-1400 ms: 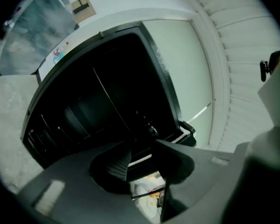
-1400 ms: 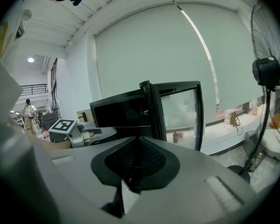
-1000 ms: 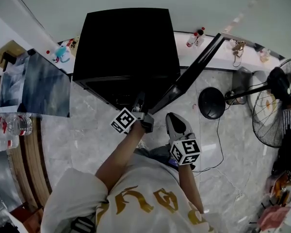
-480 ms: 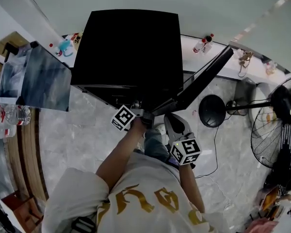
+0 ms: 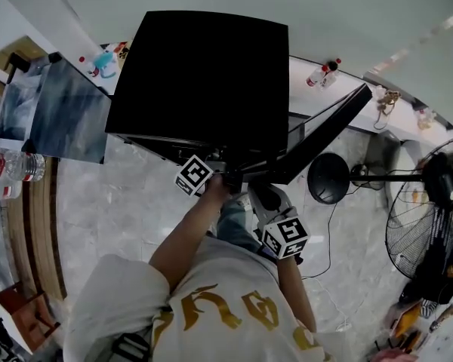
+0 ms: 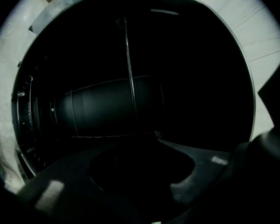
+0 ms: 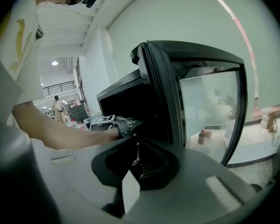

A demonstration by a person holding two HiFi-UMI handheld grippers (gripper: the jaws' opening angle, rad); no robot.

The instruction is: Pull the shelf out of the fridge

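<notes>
The black fridge [image 5: 204, 74] stands with its glass door [image 5: 325, 130] swung open to the right. My left gripper [image 5: 225, 175], its marker cube facing up, reaches into the fridge opening just under the top edge. In the left gripper view the inside is very dark; only a thin wire rod [image 6: 129, 69] and a rounded back wall [image 6: 107, 106] show, and the jaws of the left gripper [image 6: 144, 169] are lost in shadow. My right gripper [image 5: 266, 198] hangs below the door's edge, jaws together and empty. From the right gripper [image 7: 136, 158] I see the door [image 7: 210, 101] and the left gripper [image 7: 115, 123].
A standing fan [image 5: 430, 202] and a round black base [image 5: 328, 178] with a cable are on the tiled floor at right. Small bottles [image 5: 322, 74] sit on the ledge behind the door. A grey box [image 5: 57, 119] and water bottles [image 5: 7, 176] are at left.
The left gripper has pushed further into the fridge opening. The view has shifted so the fridge top covers more of the opening. The right gripper has edged up toward the door.
</notes>
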